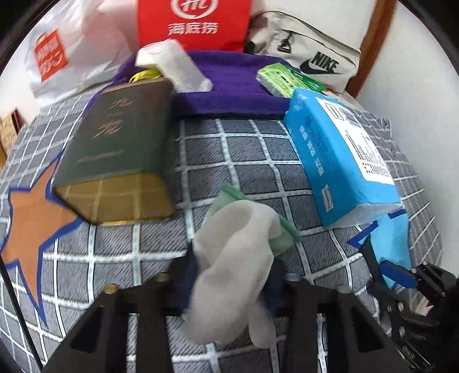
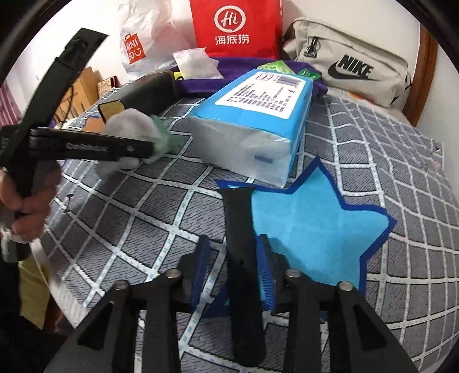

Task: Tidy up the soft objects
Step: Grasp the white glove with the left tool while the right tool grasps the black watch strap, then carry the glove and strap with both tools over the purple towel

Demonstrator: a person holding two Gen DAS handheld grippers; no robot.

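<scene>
We're in a home bedroom: a bed under a grey quilted checked cover (image 2: 358,137), a brown wooden headboard edge (image 2: 424,71) against the white wall, a beige Nike waist bag (image 2: 344,66), and a red paper shopping bag (image 2: 235,25) by a white plastic one (image 2: 143,43).

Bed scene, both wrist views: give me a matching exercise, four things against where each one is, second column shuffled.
Things:
1. white cloth
2. black strap
3. blue tissue pack
4. green box

Places:
A. lying partly on the purple cloth
B. between the left gripper's fingers
C. beside the blue star patch
D. between the right gripper's fingers

Pairs: 1-B, 2-D, 3-C, 4-A
</scene>
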